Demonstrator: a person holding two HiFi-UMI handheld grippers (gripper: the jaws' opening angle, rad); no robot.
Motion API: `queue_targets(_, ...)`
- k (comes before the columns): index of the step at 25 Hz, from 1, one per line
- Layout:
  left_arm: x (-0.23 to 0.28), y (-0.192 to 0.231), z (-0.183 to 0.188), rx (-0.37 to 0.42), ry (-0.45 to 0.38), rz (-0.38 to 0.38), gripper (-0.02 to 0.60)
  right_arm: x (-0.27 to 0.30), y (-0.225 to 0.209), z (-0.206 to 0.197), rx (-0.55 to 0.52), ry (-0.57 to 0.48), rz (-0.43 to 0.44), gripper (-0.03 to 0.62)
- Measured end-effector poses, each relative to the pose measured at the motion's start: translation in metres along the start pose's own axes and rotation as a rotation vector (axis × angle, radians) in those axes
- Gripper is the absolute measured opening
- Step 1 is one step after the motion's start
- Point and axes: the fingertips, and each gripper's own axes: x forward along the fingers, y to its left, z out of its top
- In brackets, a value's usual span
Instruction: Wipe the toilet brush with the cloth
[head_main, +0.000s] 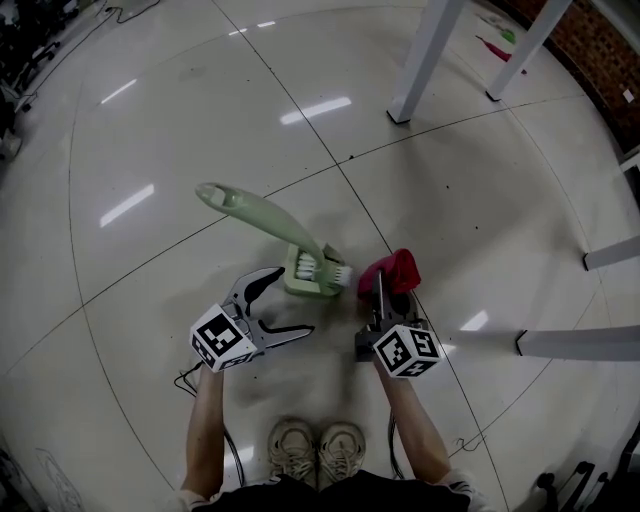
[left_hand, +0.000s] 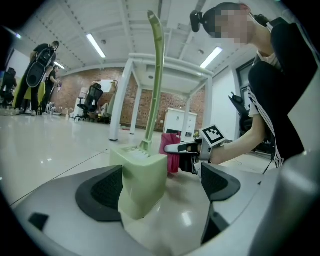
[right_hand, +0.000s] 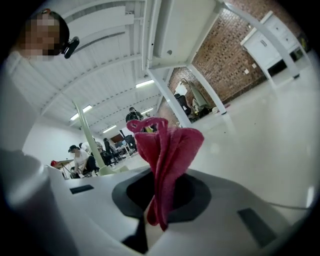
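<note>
A pale green toilet brush stands in its holder (head_main: 312, 272) on the floor, its long handle (head_main: 250, 208) leaning up and left. My left gripper (head_main: 290, 303) is open just left of the holder. In the left gripper view the holder (left_hand: 142, 180) sits between the wide-apart jaws, close to the left pad (left_hand: 100, 192), with the handle (left_hand: 156, 75) rising above. My right gripper (head_main: 381, 292) is shut on a red cloth (head_main: 392, 270) just right of the holder. The cloth (right_hand: 167, 155) sticks up from the closed jaws in the right gripper view.
White table legs (head_main: 425, 60) stand at the far right, and low white bars (head_main: 580, 343) lie at the right edge. The person's shoes (head_main: 315, 448) are close behind the grippers. Other people (left_hand: 42, 70) stand far off in the room.
</note>
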Motion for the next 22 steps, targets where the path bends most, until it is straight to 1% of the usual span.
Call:
queue_targets(2,0.0,-0.001,0.0,0.003,0.004,-0.003,0.472,-0.009,-0.004,0.006,-0.019,-0.002,-0.018,0.031)
queue_targets(4,0.0,-0.001,0.001,0.005,0.004,0.0,0.472,-0.019,0.006,0.002,0.001,0.008,-0.001,0.031)
queue_targets(7,0.0,-0.001,0.001,0.002,-0.003,0.006,0.472,-0.028,0.034,-0.024,-0.002,0.059,0.051,0.031)
queue_targets(10,0.0,-0.003,0.0,-0.002,-0.004,0.008,0.472,-0.025,0.059,-0.05,-0.018,0.114,0.115,0.031)
queue_targets(12,0.0,-0.004,0.0,-0.002,-0.001,0.008,0.472,-0.015,0.068,-0.053,-0.057,0.119,0.144,0.031)
queue_targets(14,-0.001,-0.005,0.0,-0.003,-0.002,0.009,0.472,0.001,0.069,-0.047,-0.129,0.116,0.164,0.031)
queue_targets(16,-0.002,-0.009,0.0,-0.009,-0.006,0.003,0.472,0.008,0.064,-0.039,-0.192,0.113,0.155,0.031)
queue_targets(17,-0.002,-0.011,0.0,-0.011,-0.007,-0.003,0.472,0.006,0.06,-0.036,-0.207,0.11,0.14,0.031)
queue_targets(20,-0.003,-0.016,-0.001,-0.004,-0.006,-0.009,0.472,-0.015,0.053,-0.035,-0.228,0.109,0.093,0.031)
queue_targets(22,-0.003,-0.016,-0.001,-0.004,-0.008,-0.009,0.472,-0.03,0.057,-0.04,-0.266,0.109,0.079,0.031)
